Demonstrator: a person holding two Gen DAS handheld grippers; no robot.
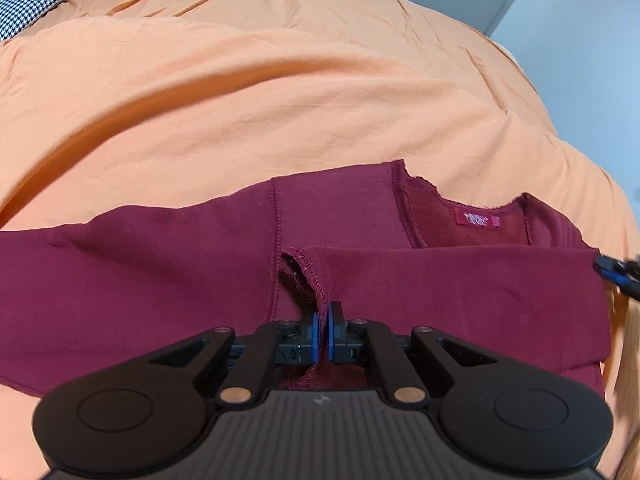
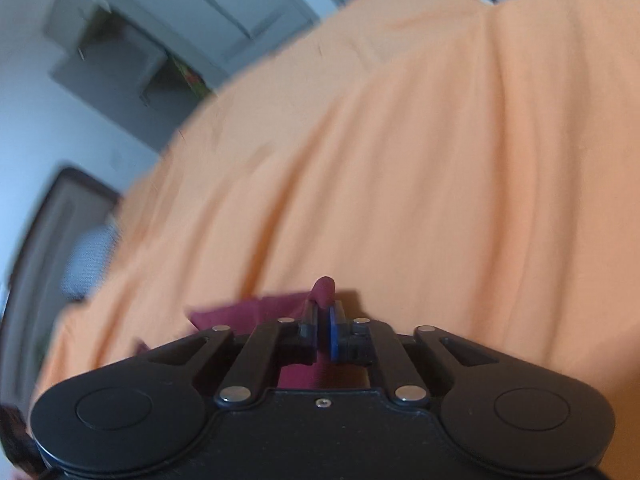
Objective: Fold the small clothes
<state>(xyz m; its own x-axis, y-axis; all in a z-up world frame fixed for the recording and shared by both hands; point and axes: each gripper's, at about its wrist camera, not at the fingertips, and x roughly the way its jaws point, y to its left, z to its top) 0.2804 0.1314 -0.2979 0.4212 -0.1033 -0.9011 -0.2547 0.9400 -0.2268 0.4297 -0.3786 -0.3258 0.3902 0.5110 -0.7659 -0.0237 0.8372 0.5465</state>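
While I'm pinching the stitched hem of this maroon sweatshirt [image 1: 400,288] with my left gripper [image 1: 322,334], my right gripper [image 2: 322,330] is clamping another edge of it. It's lying on the orange bedsheet [image 1: 280,100], partly folded. Soft, light fleece, so it's probably going to flop, and seams look like the best grab spots.

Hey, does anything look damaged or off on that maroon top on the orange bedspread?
Yes. The maroon top has a ragged, frayed neckline beside its red label, as if cut rather than hemmed. Otherwise both the left gripper and right gripper are clamped on its fabric over the orange bedspread.
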